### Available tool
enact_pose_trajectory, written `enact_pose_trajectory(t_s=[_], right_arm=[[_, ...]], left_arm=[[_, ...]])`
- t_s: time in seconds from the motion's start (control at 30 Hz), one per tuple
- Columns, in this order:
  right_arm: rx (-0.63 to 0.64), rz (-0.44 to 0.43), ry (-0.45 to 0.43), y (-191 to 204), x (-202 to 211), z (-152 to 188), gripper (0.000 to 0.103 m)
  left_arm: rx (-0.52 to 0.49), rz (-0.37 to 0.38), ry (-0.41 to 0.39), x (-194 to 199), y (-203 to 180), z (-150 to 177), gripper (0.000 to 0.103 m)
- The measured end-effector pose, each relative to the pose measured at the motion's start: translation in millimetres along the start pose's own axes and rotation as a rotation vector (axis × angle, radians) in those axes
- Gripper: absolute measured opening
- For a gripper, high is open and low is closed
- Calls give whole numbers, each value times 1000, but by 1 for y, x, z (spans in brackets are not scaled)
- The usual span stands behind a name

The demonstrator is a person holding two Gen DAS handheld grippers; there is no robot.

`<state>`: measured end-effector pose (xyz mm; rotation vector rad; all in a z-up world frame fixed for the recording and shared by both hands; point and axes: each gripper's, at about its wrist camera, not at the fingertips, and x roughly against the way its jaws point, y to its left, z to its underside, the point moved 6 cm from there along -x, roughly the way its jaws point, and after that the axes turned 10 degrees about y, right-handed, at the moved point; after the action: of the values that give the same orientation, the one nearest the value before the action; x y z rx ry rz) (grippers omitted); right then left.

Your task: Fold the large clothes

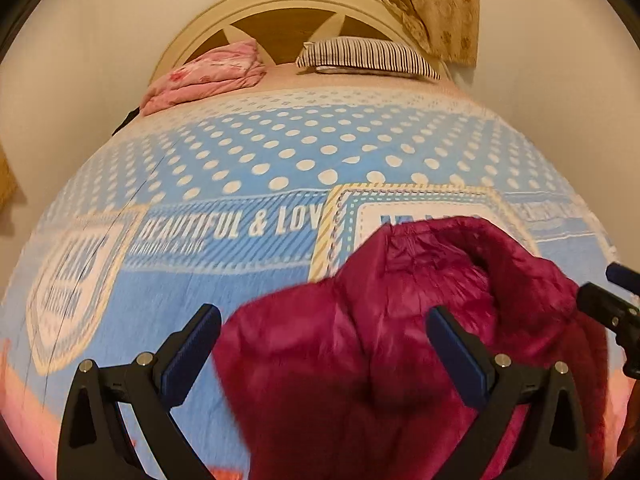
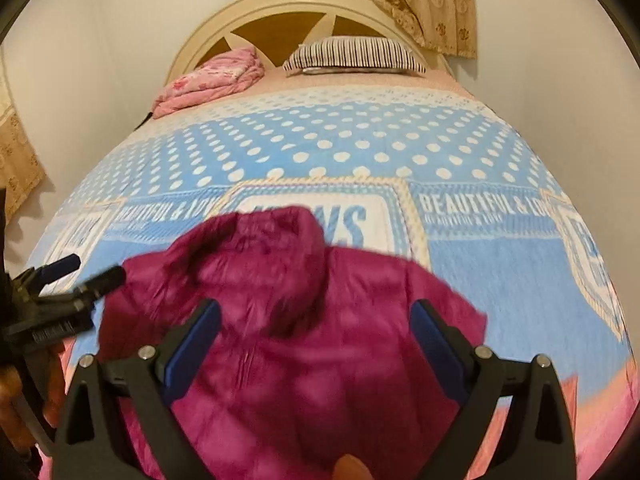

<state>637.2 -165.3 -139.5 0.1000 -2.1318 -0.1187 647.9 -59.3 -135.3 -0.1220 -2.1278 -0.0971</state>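
A magenta puffy hooded jacket (image 1: 360, 360) lies bunched on the near part of the bed, its hood (image 2: 280, 236) towards the headboard. My left gripper (image 1: 322, 314) hangs open above the jacket's left part, and its pads touch no cloth. Wide open too, my right gripper (image 2: 316, 307) is over the jacket's (image 2: 320, 380) middle with nothing gripped. Each gripper shows in the other's view: the right gripper (image 1: 598, 282) at the right edge, the left gripper (image 2: 94, 267) at the left edge by the jacket's left side.
The bed carries a blue polka-dot blanket (image 1: 280, 152) with lettering. A folded pink quilt (image 1: 208, 76) and a striped pillow (image 1: 368, 56) lie by the cream headboard (image 1: 280, 0). A patterned curtain (image 1: 432, 0) hangs behind. Walls close in on both sides.
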Motion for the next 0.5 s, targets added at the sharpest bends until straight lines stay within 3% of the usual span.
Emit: enact_pose_trajectory(t_s=[0.23, 0.27, 0.33, 0.37, 0.4, 0.43, 0.47, 0.5], right_arm=[[19, 29, 47, -5, -48, -27, 95], [26, 37, 57, -5, -54, -29, 91], [61, 60, 87, -5, -68, -31, 73], [72, 61, 98, -4, -72, -32, 68], [85, 60, 108, -4, -76, -31, 55], [93, 60, 111, -4, -77, -30, 41], [106, 59, 115, -4, -78, -27, 34], [117, 61, 115, -2, -78, -25, 21]], left_arm=[[-51, -37, 36, -60, -15, -31, 102], [-51, -35, 29, -63, -15, -32, 102], [-66, -24, 9, -66, -17, -33, 99], [-73, -10, 3, -66, -19, -32, 84], [-90, 24, 9, -66, -23, -31, 72], [-106, 59, 26, -67, -26, -28, 42], [-118, 95, 49, -68, -28, -26, 21], [-120, 111, 62, -67, -28, -23, 19]])
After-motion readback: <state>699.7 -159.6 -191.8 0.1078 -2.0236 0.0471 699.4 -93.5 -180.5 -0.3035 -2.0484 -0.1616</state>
